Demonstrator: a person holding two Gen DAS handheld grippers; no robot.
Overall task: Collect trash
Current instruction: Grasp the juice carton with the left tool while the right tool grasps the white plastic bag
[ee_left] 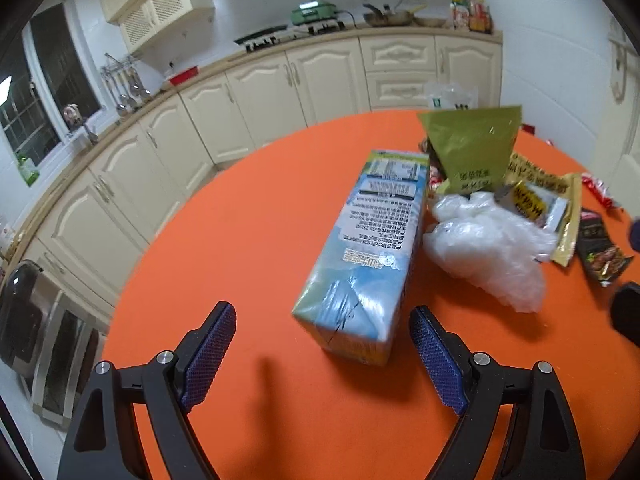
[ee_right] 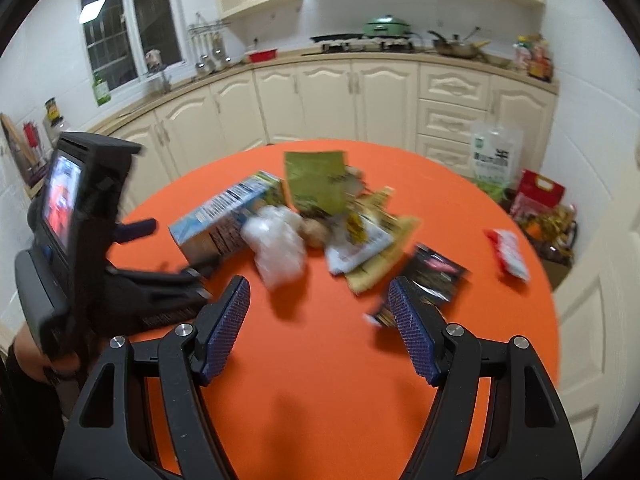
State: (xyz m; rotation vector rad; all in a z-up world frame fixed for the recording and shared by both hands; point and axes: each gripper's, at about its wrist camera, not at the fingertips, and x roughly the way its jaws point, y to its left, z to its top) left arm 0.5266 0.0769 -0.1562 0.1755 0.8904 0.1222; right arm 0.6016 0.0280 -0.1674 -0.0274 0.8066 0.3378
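Note:
A pile of trash lies on the round orange table (ee_left: pixel 240 240). In the left wrist view a blue-and-white carton (ee_left: pixel 368 248) lies on its side. My left gripper (ee_left: pixel 320 314) is open, and the carton's near end sits just beyond and between its fingertips without touching the pads. To the carton's right are a crumpled clear plastic bag (ee_left: pixel 484 248), a green pouch (ee_left: pixel 472 144), yellow wrappers (ee_left: pixel 532 196) and a black packet (ee_left: pixel 600 252). In the right wrist view my right gripper (ee_right: pixel 318 282) hangs open and empty over the table, short of the clear bag (ee_right: pixel 276 244). The black packet (ee_right: pixel 436 276) lies by its right finger.
A red-and-white wrapper (ee_right: pixel 508 252) lies apart near the table's right edge. Cream kitchen cabinets (ee_right: pixel 320 100) with a stove and pans run behind the table. A clear sack (ee_right: pixel 496 156) and a red box (ee_right: pixel 540 196) stand on the floor. The left gripper's body (ee_right: pixel 80 220) fills the left side.

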